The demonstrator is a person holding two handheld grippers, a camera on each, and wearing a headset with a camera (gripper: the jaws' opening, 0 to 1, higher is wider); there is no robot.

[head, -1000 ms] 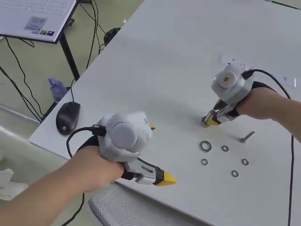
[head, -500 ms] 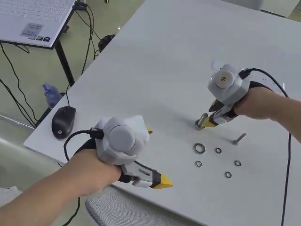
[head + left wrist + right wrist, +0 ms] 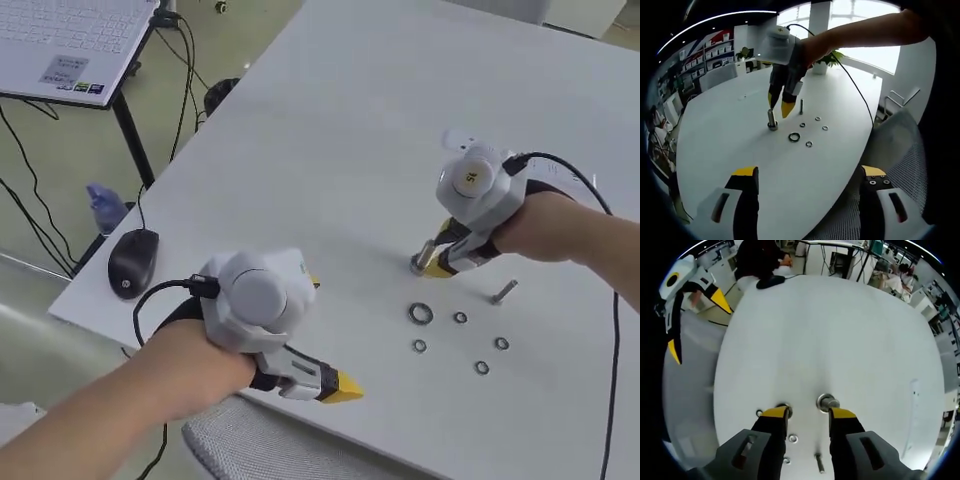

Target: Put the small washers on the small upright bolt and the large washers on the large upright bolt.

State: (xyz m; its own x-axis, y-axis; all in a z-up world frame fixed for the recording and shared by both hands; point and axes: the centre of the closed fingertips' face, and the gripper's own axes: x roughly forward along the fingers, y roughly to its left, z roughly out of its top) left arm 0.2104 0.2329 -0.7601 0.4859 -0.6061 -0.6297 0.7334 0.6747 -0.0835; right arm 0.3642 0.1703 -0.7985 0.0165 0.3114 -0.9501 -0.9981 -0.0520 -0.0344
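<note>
Bolt (image 3: 424, 258) stands upright just beyond right gripper (image 3: 809, 413), fingers spread; washers (image 3: 421, 314) beside; left gripper (image 3: 809, 172) spread, farther off.

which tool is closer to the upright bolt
Right. The right tool has its open jaws right beside the upright bolt; the left tool hangs well apart from it.

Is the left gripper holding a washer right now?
No, the left gripper has its jaws wide apart, with nothing between them but the white table.
</note>
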